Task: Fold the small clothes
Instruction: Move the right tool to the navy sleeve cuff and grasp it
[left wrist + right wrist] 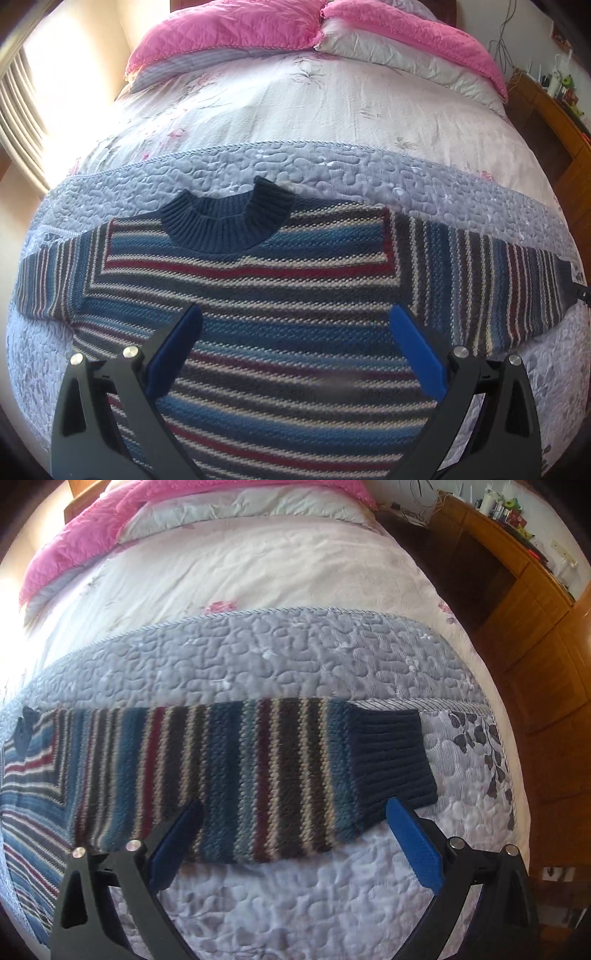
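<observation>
Both tongs are spread wide, nothing pinched: left tongs over the striped sweater, flat on the bed quilt; right tongs at its sleeve. The navy cuff is best pinched and carried across the sweater's chest.
</observation>
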`<action>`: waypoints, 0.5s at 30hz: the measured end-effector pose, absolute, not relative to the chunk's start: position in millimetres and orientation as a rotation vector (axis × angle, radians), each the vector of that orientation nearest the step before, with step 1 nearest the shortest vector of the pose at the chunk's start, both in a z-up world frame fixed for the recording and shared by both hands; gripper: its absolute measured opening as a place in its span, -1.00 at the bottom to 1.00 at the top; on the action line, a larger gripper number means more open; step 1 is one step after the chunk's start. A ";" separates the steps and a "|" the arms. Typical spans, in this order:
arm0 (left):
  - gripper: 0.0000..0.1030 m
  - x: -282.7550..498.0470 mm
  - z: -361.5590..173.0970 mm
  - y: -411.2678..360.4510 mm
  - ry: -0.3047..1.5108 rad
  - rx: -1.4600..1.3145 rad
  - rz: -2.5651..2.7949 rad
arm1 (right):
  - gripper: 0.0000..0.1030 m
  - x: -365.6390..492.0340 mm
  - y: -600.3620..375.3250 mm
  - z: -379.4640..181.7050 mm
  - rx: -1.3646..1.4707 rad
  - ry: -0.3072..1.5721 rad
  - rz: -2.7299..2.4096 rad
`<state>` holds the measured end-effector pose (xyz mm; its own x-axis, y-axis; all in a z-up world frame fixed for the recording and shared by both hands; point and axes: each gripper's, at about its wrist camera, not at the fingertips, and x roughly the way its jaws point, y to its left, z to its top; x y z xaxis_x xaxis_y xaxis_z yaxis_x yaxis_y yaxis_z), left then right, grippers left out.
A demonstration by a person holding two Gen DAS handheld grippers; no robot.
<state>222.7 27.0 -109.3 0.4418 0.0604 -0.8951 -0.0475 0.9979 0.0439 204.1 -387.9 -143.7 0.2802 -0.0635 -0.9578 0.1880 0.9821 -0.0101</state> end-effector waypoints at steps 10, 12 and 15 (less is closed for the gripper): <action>0.95 243.6 -126.2 27.2 1.117 0.037 0.131 | 0.66 220.5 -483.7 -199.8 0.248 1.407 -0.251; 0.95 244.3 -130.6 35.2 1.131 0.042 0.146 | 0.56 216.7 -494.1 -208.8 0.300 1.418 -0.241; 0.95 245.4 -135.6 47.2 1.140 0.036 0.169 | 0.23 211.0 -501.5 -211.2 0.356 1.391 -0.231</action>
<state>245.4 47.2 -135.6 0.4062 0.1528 -0.9009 -0.1159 0.9866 0.1151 211.0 -501.5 -211.2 0.1694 0.0491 -0.9843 0.3649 0.9246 0.1090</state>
